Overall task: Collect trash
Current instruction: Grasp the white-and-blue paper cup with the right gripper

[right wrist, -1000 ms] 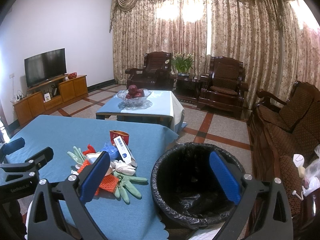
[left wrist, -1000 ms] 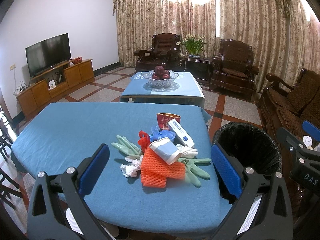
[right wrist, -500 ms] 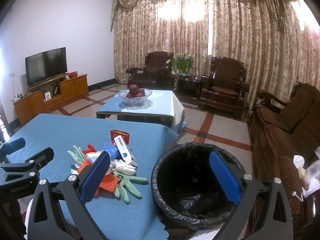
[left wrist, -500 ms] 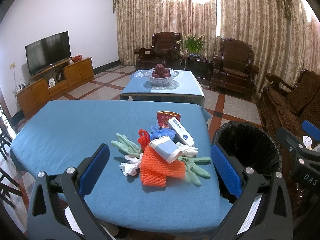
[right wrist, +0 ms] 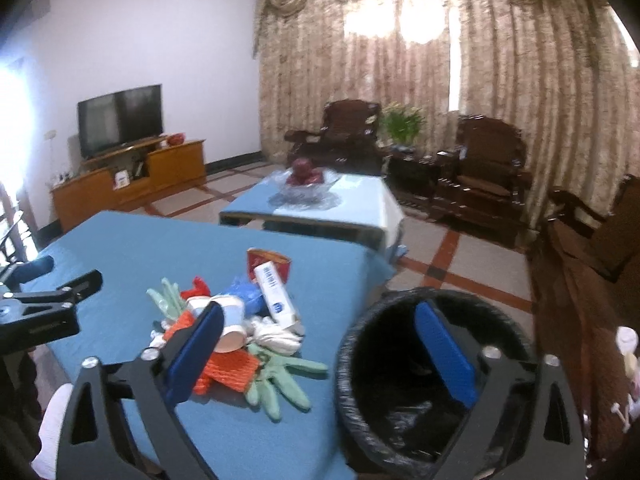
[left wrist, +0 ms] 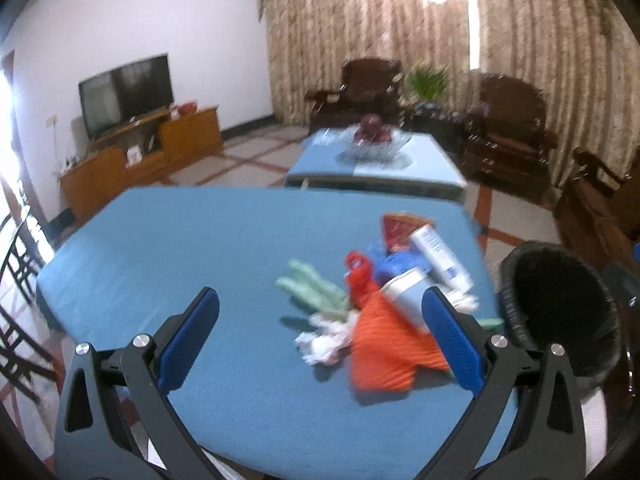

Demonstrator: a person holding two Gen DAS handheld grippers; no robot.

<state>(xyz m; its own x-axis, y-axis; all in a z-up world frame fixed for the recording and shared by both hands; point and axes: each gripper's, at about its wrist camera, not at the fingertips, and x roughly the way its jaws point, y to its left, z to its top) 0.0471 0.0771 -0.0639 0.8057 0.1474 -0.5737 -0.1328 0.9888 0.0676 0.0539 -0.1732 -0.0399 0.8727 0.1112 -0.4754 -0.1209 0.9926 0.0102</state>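
A heap of trash lies on the blue table (left wrist: 200, 248): an orange foam net (left wrist: 384, 356), a paper cup (left wrist: 404, 296), green gloves (left wrist: 316, 288), crumpled white tissue (left wrist: 320, 344), a white tube box (left wrist: 440, 260) and a red packet (left wrist: 396, 228). My left gripper (left wrist: 320, 332) hangs open just short of the heap, nothing between its fingers. The black-lined bin (right wrist: 424, 392) stands by the table's right edge. My right gripper (right wrist: 320, 344) is over the gap between table and bin, its jaws closing with nothing held. In the right wrist view the net (right wrist: 228, 368), cup (right wrist: 228, 320) and gloves (right wrist: 280, 380) lie left of centre.
A low table with a fruit bowl (right wrist: 304, 184) stands beyond. Dark wooden armchairs (right wrist: 484, 176) and a sofa line the right side; a TV (left wrist: 124, 92) on a wooden cabinet is at the left. Dark chair backs (left wrist: 16, 300) border the table's left edge.
Both grippers have dropped and advanced toward the table, so the trash heap looks larger. The left view has swung left, putting the heap right of centre. The right jaws have narrowed slightly.
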